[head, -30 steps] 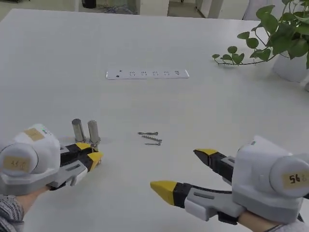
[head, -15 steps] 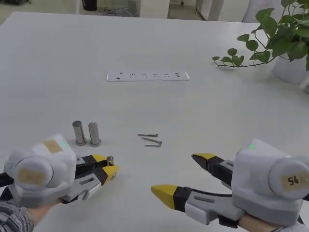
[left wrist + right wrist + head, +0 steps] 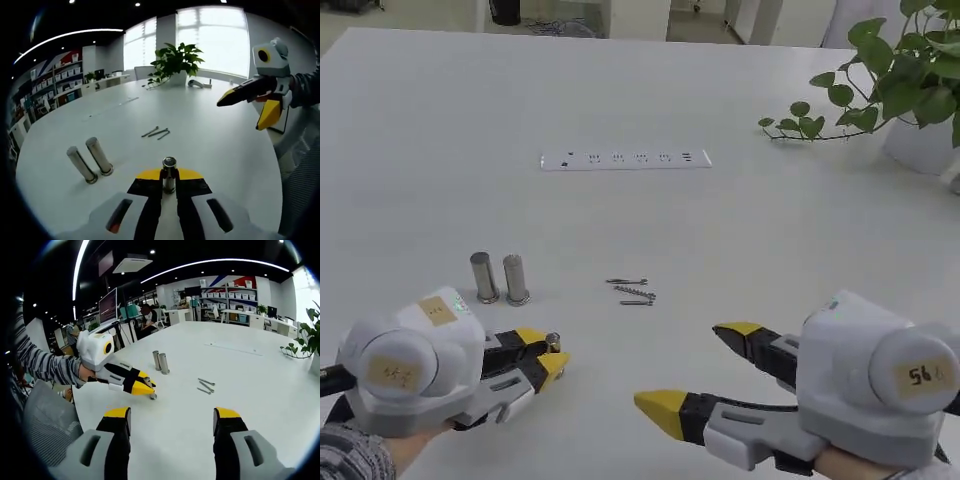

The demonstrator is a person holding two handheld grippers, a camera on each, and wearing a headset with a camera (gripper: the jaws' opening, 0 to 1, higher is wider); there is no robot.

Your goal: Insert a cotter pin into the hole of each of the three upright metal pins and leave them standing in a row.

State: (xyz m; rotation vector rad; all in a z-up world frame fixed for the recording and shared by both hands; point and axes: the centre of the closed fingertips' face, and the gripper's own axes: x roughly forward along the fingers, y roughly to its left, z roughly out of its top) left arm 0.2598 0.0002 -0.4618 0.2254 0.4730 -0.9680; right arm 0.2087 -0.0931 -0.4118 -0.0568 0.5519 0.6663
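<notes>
Three short, round, silver metal pins are on my side of the big white table (image 3: 740, 230). Two standing metal pins (image 3: 500, 278) are upright side by side, very close together, with a thin gap between them. The third metal pin (image 3: 552, 343) is in my left gripper (image 3: 545, 352). Its yellow-tipped jaws are nearly closed and squeeze the pin from both sides. In the left gripper view the pin stands straight up between the tips, with its shiny round top poking out above them. I cannot tell if its bottom touches the table. The held pin is nearer to me than the two standing pins and a bit to their right, well apart from them. Three small thin grey cotter pins (image 3: 632, 291) lie flat in a loose little pile to the right of the standing pins, touching none of them. They are between my two grippers and farther from me than both. My right gripper (image 3: 695, 368) is over the table on the right with its jaws spread wide and nothing between them. Its tips point toward the left gripper. Far off there is a long white power strip (image 3: 625, 158), and a green leafy plant (image 3: 890, 70) sits at the right corner.
</notes>
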